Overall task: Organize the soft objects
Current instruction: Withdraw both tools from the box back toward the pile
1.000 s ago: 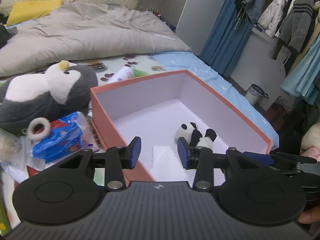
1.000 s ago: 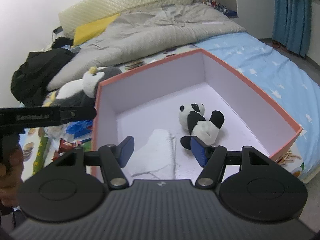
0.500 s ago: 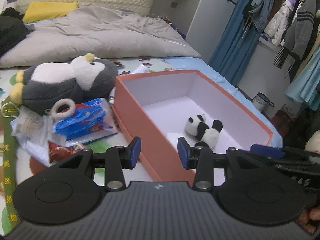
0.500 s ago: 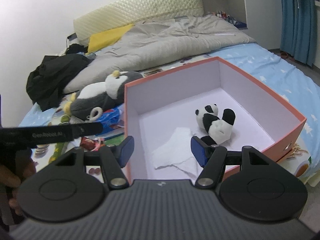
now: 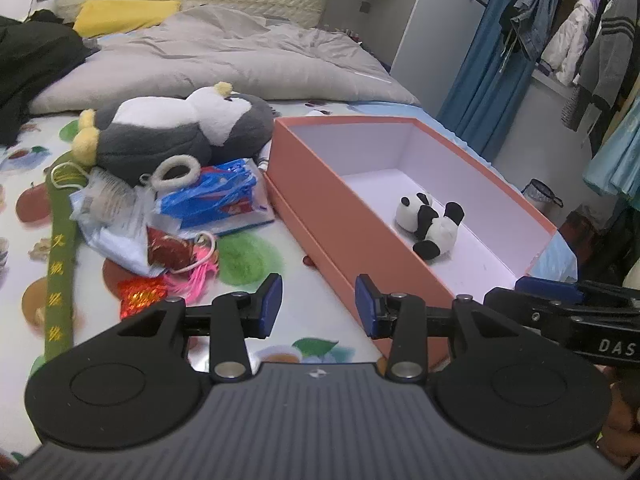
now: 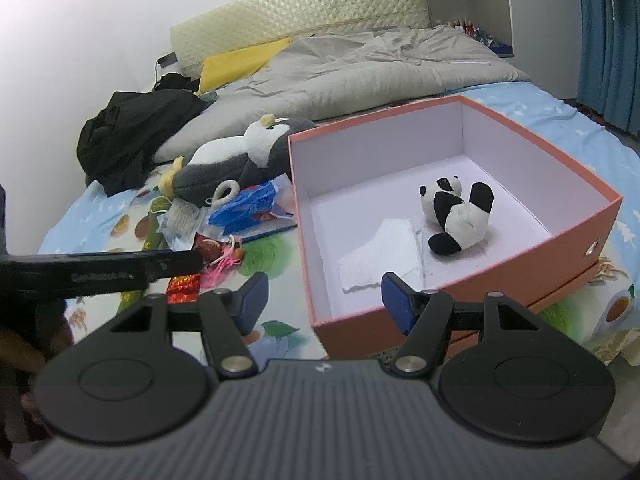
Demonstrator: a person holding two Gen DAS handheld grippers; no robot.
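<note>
An open salmon-coloured box (image 5: 320, 208) (image 6: 472, 292) with a white inside sits on the bed. In it lie a small panda plush (image 5: 430, 226) (image 6: 456, 214) and a folded white cloth (image 6: 384, 256). A big grey-and-white penguin plush (image 5: 176, 136) (image 6: 244, 160) lies left of the box, behind a heap of small items with a blue plastic bag (image 5: 216, 196) (image 6: 248, 206). My left gripper (image 5: 318, 306) hovers open and empty over the sheet by the box's near left corner. My right gripper (image 6: 324, 300) is open and empty over the box's near corner.
A grey duvet (image 5: 224, 60), a yellow pillow (image 5: 124, 14) and black clothing (image 6: 136, 136) fill the far bed. Red wrappers and pink tassels (image 5: 192, 268) and a green strap (image 5: 60, 268) lie near left. Hanging clothes (image 5: 580, 40) and a waste bin (image 5: 542, 198) stand right of the bed.
Both grippers have pulled back and to the left away from the box, so the toys and clutter beside it come into view. Their jaws stay as they were.
</note>
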